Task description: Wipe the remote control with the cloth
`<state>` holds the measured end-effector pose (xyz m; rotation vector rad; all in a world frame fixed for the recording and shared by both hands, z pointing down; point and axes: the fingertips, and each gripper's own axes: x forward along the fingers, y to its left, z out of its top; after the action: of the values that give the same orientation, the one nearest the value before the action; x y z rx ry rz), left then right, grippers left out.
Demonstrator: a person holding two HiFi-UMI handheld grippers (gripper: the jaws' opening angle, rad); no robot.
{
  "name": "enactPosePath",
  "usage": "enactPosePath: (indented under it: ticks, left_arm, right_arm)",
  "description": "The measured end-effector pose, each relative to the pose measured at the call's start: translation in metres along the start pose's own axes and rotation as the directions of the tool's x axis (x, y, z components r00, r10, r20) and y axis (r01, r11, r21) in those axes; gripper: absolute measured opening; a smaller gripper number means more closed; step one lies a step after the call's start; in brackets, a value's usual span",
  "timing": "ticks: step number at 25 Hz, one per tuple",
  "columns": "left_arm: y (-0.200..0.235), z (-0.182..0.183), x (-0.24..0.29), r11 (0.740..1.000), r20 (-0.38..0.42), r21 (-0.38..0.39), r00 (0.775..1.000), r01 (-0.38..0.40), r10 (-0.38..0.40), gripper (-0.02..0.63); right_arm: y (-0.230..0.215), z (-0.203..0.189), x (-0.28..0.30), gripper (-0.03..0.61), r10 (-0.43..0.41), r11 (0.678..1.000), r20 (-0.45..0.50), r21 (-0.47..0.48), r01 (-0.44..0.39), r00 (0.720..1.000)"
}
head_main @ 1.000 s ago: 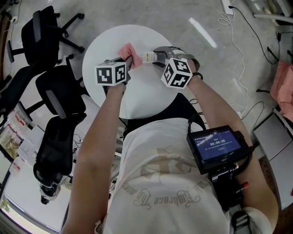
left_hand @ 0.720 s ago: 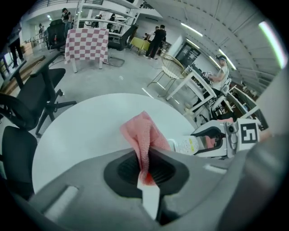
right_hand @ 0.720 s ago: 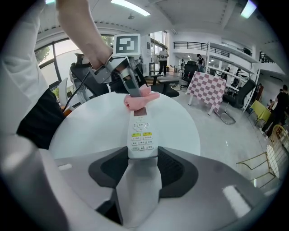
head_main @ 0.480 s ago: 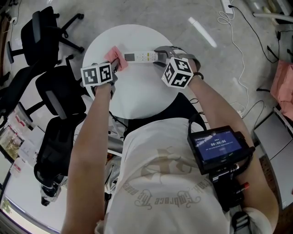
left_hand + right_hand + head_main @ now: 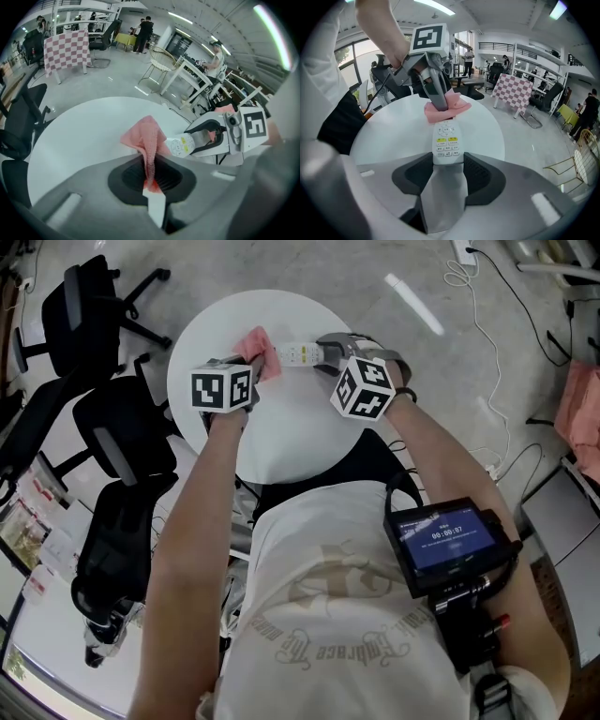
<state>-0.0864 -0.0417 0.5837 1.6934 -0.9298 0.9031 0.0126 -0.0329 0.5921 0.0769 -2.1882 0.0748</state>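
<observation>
A white remote control [image 5: 298, 354] lies on the round white table [image 5: 281, 442]. My right gripper [image 5: 323, 353] is shut on its near end; in the right gripper view the remote [image 5: 446, 139] runs out from between the jaws of the right gripper [image 5: 447, 161]. My left gripper [image 5: 257, 358] is shut on a pink cloth [image 5: 256, 340] and holds it on the remote's far end. In the left gripper view the cloth [image 5: 146, 136] hangs pinched in the left gripper [image 5: 150, 166], with the remote's tip [image 5: 180, 146] just to its right. From the right gripper view the cloth [image 5: 446, 108] covers the remote's far tip.
Black office chairs [image 5: 108, 432] stand close to the table's left edge, another [image 5: 80, 296] farther back. A white cable [image 5: 487, 329] runs over the floor at the right. A screen device [image 5: 442, 542] hangs at the person's chest. A checkered board [image 5: 518, 91] stands beyond the table.
The left gripper with the cloth slid left off the remote, baring most of it, then came back right onto its far end. The right gripper and remote stayed put.
</observation>
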Motion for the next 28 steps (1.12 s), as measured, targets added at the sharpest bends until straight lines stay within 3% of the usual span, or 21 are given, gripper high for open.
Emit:
enactPosePath:
  ticks: [9, 13, 20, 22, 28]
  left_arm:
    - [-0.048, 0.012, 0.014, 0.995, 0.01, 0.043, 0.996, 0.09, -0.091, 0.018]
    - [-0.077, 0.014, 0.022, 0.983, -0.003, 0.096, 0.988, 0.154, -0.154, 0.018]
    - [-0.118, 0.021, 0.03, 0.947, 0.012, 0.116, 0.953, 0.299, -0.302, 0.018]
    - [-0.11, 0.019, 0.031, 0.952, 0.015, 0.096, 0.955, 0.292, -0.295, 0.018]
    - [-0.07, 0.019, 0.022, 0.986, 0.031, 0.05, 0.986, 0.16, -0.162, 0.018]
  right_arm:
    - [0.001, 0.0, 0.0, 0.212, 0.001, 1.0, 0.002, 0.001, -0.001, 1.0]
    - [0.003, 0.002, 0.0, 0.212, 0.0, 1.0, 0.0, 0.003, 0.0, 1.0]
    - [0.003, 0.002, 0.0, 0.212, -0.002, 1.0, -0.001, 0.008, 0.002, 1.0]
    - [0.003, 0.002, 0.001, 0.212, -0.001, 1.0, -0.002, 0.008, 0.001, 1.0]
    - [0.004, 0.002, 0.0, 0.212, -0.001, 1.0, -0.001, 0.009, 0.001, 1.0]
